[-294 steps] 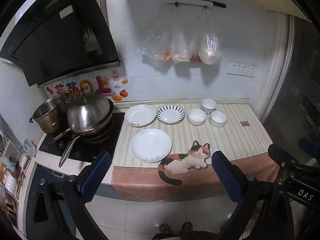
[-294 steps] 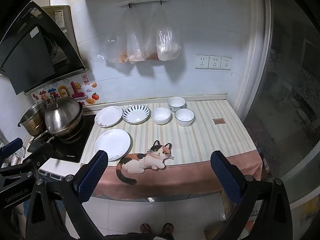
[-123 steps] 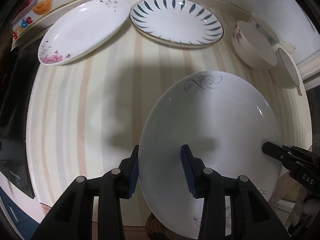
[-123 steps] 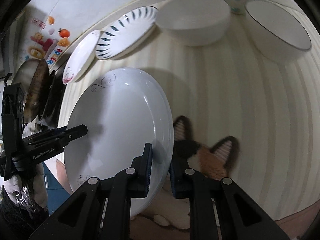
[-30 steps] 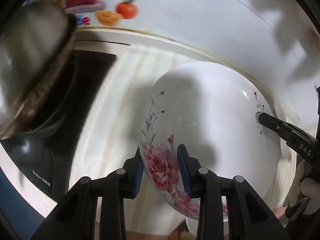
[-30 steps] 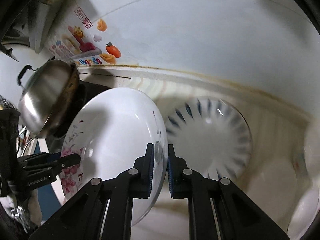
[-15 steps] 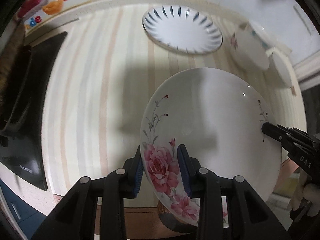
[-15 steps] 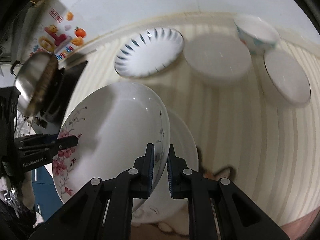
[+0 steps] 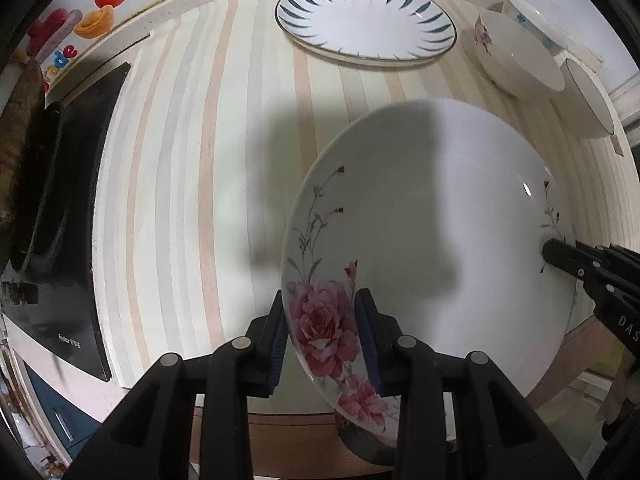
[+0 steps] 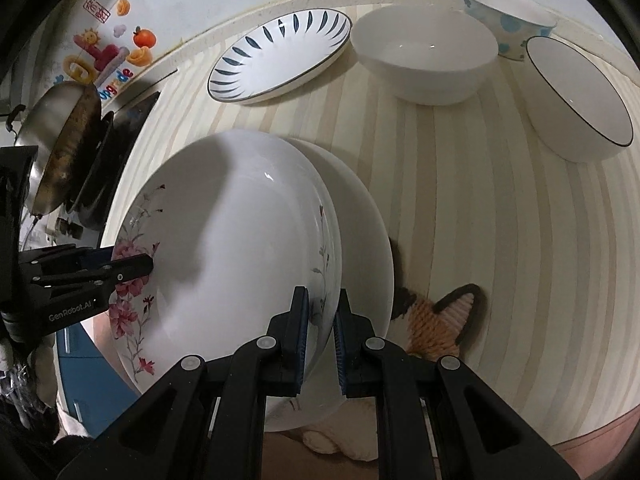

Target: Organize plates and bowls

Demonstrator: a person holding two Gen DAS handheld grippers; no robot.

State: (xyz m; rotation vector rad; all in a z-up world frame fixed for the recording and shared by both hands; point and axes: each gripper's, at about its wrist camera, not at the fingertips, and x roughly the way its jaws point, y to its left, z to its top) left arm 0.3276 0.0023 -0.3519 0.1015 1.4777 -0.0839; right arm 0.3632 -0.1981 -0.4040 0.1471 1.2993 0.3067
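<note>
A white plate with pink roses [image 9: 432, 240] [image 10: 240, 264] is held by both grippers. My left gripper [image 9: 322, 332] is shut on its rose-printed rim, and it also shows in the right wrist view [image 10: 132, 266]. My right gripper [image 10: 320, 320] is shut on the opposite rim, and it also shows in the left wrist view [image 9: 556, 250]. The rose plate hangs just above a plain white plate [image 10: 368, 248] lying on the striped counter mat [image 9: 180, 160]. A blue-leaf plate [image 9: 364, 24] [image 10: 280, 54] lies at the back.
Three bowls stand at the back right: a white one [image 10: 424, 52], a blue-dotted one [image 10: 508, 20] and a dark-rimmed one [image 10: 580, 100]. A black cooktop [image 9: 60, 220] with a wok [image 10: 64, 140] is at the left. A cat print [image 10: 440, 320] marks the mat's front.
Both grippers have carried the rose plate from the back left, by the wall, forward and right. It has come down over the plain white plate in the last half second.
</note>
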